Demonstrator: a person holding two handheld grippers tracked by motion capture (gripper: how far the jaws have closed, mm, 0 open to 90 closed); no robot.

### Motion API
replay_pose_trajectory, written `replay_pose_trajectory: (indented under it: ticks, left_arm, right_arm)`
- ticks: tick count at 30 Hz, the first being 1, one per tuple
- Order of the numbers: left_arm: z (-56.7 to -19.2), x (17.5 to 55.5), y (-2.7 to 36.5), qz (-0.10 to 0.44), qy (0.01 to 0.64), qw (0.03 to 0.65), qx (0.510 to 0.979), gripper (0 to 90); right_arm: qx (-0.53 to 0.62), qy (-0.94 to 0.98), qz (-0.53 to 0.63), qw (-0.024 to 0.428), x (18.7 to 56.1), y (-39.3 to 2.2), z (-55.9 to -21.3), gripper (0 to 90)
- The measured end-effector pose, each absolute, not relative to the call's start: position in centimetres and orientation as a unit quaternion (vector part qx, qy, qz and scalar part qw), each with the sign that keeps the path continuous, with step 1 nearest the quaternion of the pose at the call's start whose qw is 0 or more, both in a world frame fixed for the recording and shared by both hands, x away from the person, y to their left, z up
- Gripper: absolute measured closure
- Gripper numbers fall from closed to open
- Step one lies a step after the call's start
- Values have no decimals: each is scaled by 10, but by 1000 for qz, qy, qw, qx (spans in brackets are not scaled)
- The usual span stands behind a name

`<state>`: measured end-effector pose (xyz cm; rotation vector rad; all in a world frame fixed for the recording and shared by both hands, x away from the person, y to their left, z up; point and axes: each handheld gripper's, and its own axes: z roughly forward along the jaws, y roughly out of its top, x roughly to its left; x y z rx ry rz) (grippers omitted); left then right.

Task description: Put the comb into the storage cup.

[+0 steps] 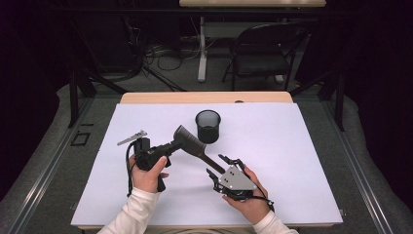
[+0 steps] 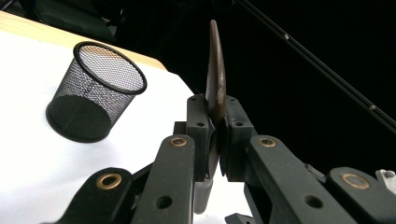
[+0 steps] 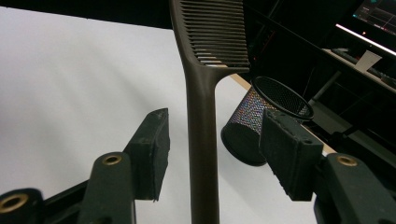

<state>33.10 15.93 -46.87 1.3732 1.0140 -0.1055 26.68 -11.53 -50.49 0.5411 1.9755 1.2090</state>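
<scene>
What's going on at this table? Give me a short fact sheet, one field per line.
Work in hand: a brown comb handled above the table
Left gripper: shut on the comb, near its toothed end
Right gripper: jaws open, the comb's handle between them, pads not touching it
Nearby: black mesh cup, upright, empty as far as can be seen
Surface: white sheet over a wooden table
</scene>
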Motion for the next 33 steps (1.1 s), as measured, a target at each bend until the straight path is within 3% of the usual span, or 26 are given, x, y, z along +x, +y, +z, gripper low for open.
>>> replay_pose_trajectory:
  ticks: [20, 33]
  left_arm:
    - [-466, 334, 171, -32, 456, 664, 592, 843]
    - [-463, 336, 181, -20, 463, 669, 581, 843]
  right_arm:
    - [236, 757, 478, 379, 270, -121, -504, 324]
    - [261, 762, 481, 348, 274, -124, -504, 215]
